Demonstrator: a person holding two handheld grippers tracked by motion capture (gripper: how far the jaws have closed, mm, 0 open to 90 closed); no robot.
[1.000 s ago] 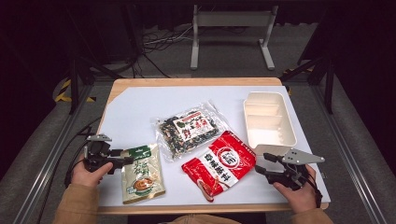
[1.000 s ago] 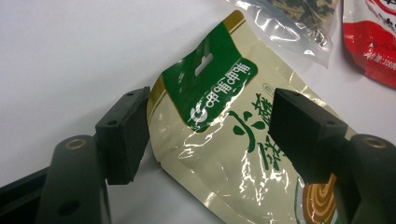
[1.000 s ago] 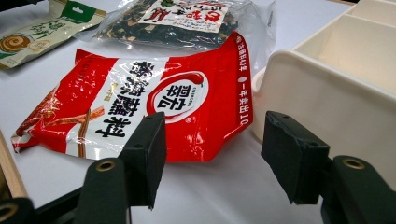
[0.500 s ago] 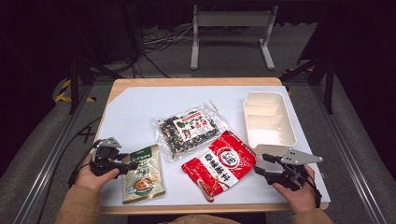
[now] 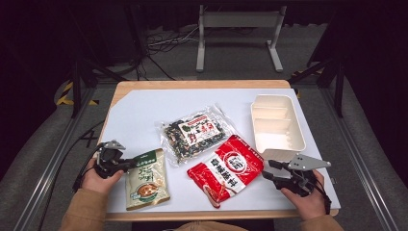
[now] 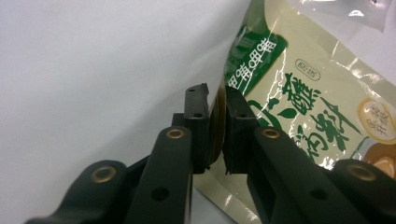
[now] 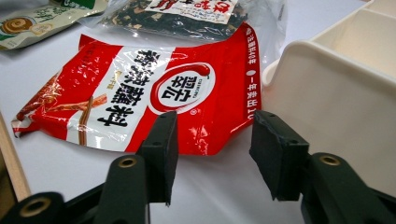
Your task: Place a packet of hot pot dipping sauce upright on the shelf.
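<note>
A beige and green pouch [image 5: 146, 180] lies flat at the front left of the white table top [image 5: 139, 115]. My left gripper [image 5: 134, 162] has just been closing and is now shut on the pouch's upper left edge. The left gripper view shows both pads [image 6: 198, 121] pinching that thin edge of the pouch [image 6: 299, 93]. My right gripper [image 5: 267, 171] rests at the front right, beside a red pouch [image 5: 226, 171]. Its jaws have just been closing partway and still stand open with nothing between them [image 7: 212, 140]. The red pouch [image 7: 154, 88] lies just beyond its fingertips.
A clear bag of dark dried food [image 5: 195, 134] lies in the middle, overlapping the red pouch's far end. A cream divided tray [image 5: 276, 126] stands at the right, close to my right gripper [image 7: 327, 93]. The table's wooden front edge [image 5: 216, 215] runs below the pouches.
My left gripper has moved right to the green pouch and shut on its edge. The right hand has stayed in place.
</note>
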